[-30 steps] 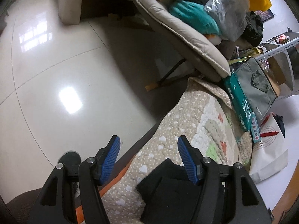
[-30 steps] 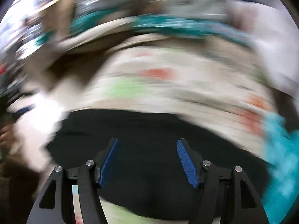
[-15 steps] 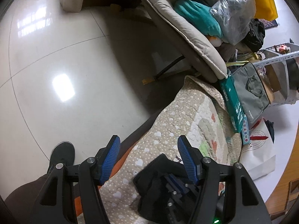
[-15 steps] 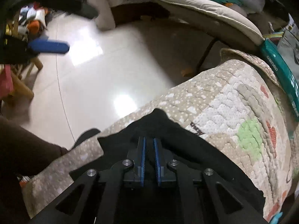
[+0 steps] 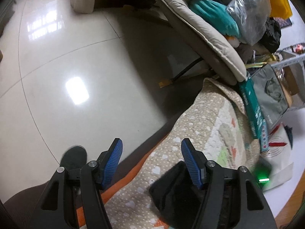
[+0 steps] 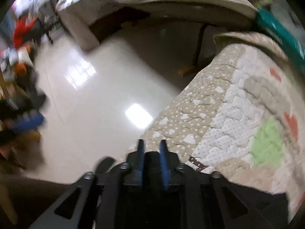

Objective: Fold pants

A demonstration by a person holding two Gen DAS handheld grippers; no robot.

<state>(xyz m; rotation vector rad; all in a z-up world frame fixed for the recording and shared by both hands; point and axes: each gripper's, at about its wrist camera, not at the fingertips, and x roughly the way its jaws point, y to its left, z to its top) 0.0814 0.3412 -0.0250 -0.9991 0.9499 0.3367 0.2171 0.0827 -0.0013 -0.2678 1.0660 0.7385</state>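
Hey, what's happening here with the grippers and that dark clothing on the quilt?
A person is folding black pants on a patterned quilt, with a hand-held gripper in each hand. The left hand-held gripper hangs open at the quilt's edge, nothing between its fingers. The right hand-held gripper has dark fabric, apparently the pants, bunched between its blue pads; its jaws have just been opening from a tight pinch, so whether it grips is unclear. The folded pants lie on the quilt.
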